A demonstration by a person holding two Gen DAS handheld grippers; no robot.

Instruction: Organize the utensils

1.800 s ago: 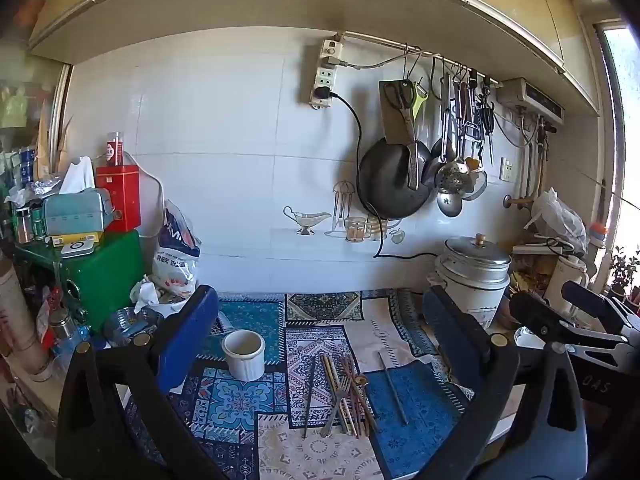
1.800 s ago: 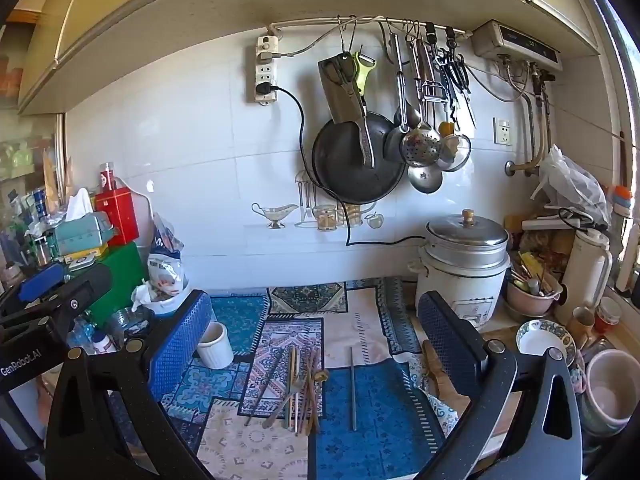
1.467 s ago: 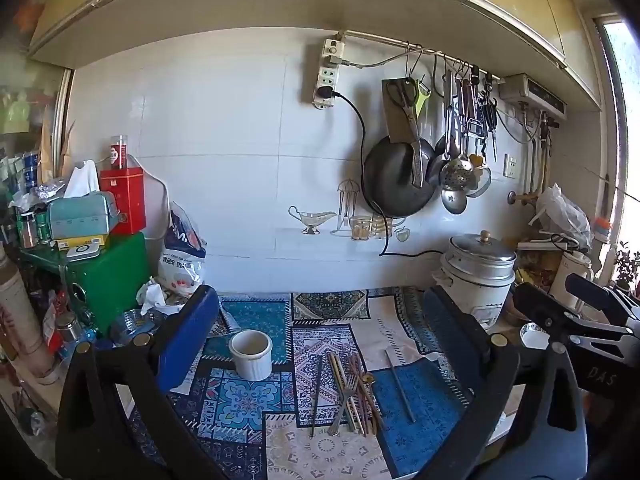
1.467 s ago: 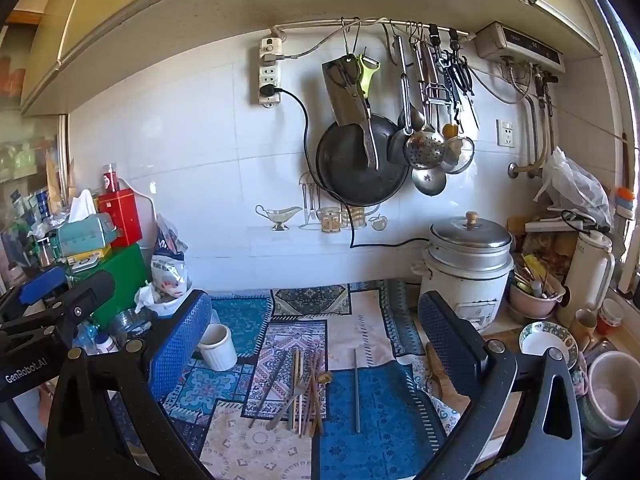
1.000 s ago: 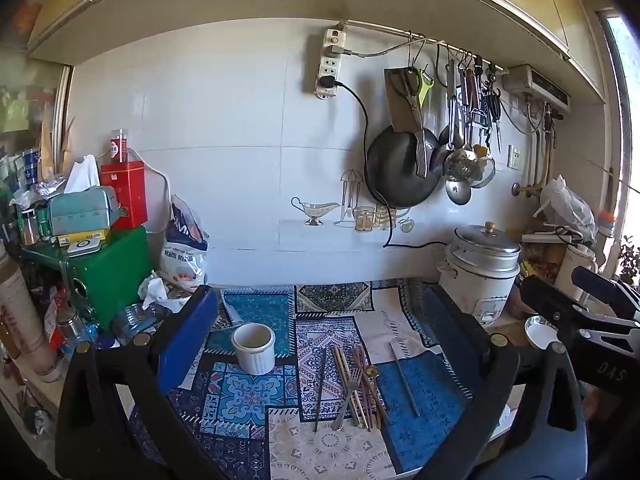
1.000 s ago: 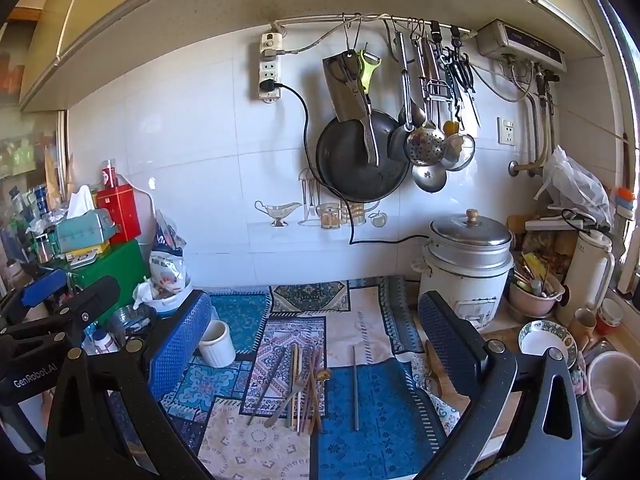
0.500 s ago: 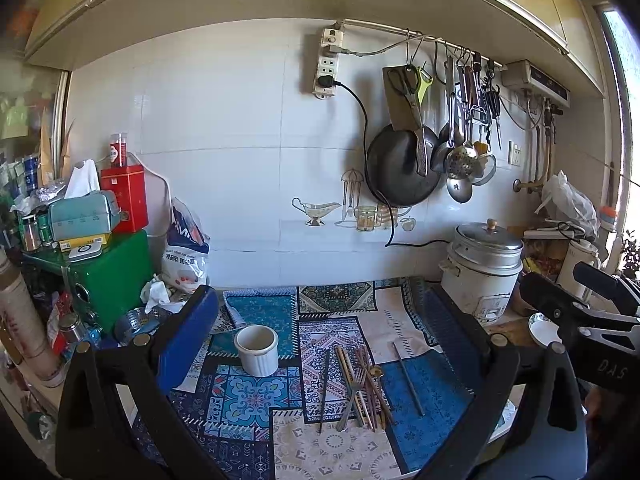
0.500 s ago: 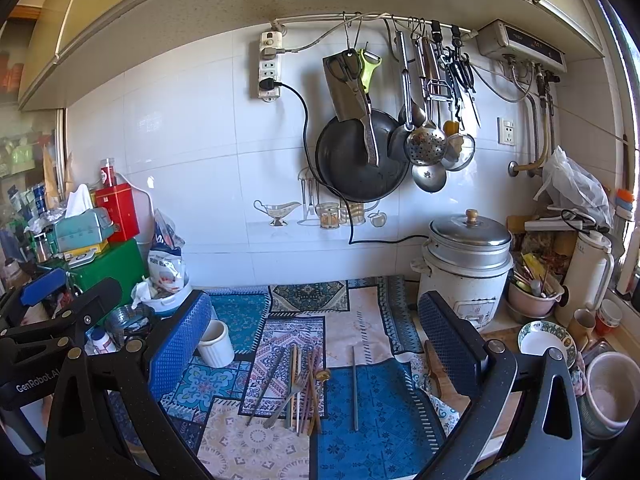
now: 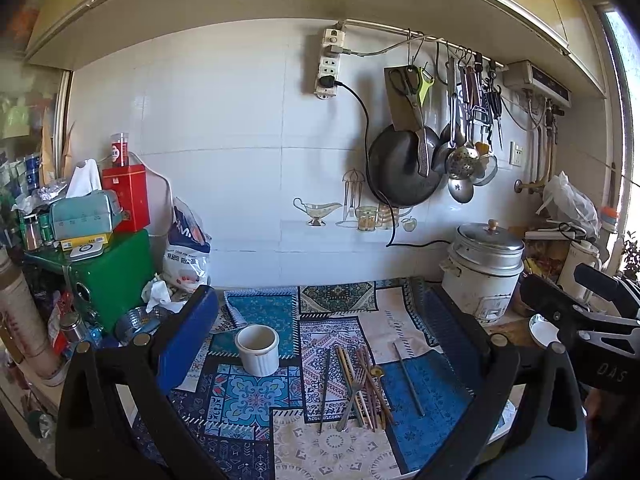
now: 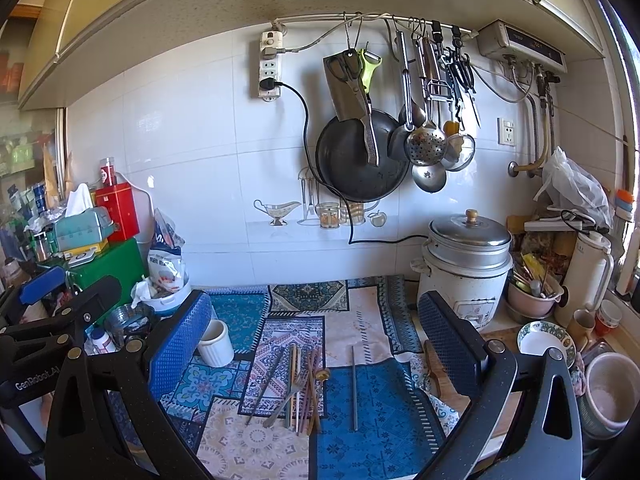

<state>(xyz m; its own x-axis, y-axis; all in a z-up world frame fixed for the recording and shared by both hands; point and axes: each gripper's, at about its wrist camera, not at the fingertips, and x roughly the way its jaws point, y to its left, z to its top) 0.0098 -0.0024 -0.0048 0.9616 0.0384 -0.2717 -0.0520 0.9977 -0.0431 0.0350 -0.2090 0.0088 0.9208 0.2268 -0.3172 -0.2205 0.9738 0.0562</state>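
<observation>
- The left gripper (image 9: 320, 344) was held above the counter with its jaws spread wide and nothing between them; its blue-padded finger (image 9: 185, 340) stood to the left and its dark finger to the right.
- The right gripper (image 10: 316, 344) was likewise wide apart and empty, raised clear of the patterned mat (image 10: 360, 412).
- A white ribbed cup (image 9: 257, 349) stood upright on the mat, just ahead of the left gripper's blue finger; in the right wrist view the same cup (image 10: 215, 342) sat immediately beside that gripper's left finger.
- The loose utensils (image 9: 360, 384) lay flat on the mat in the span between the left gripper's fingers, below and ahead of them: a single dark chopstick (image 9: 325, 390) at the left, then a bundle of chopsticks, a fork (image 9: 352, 396) and a gold spoon (image 9: 376, 372) overlapping one another.
- A single metal chopstick (image 9: 408, 378) lay apart, to the right of the bundle, on the blue patch of the mat.
- In the right wrist view that chopstick (image 10: 354, 386) lay roughly centred between the fingers, with the bundle left of it.
- A rice cooker (image 10: 466, 268) stood ahead of the right gripper's right finger, against the tiled wall.
- A wok (image 10: 358, 160) and ladles hung on the wall above.
</observation>
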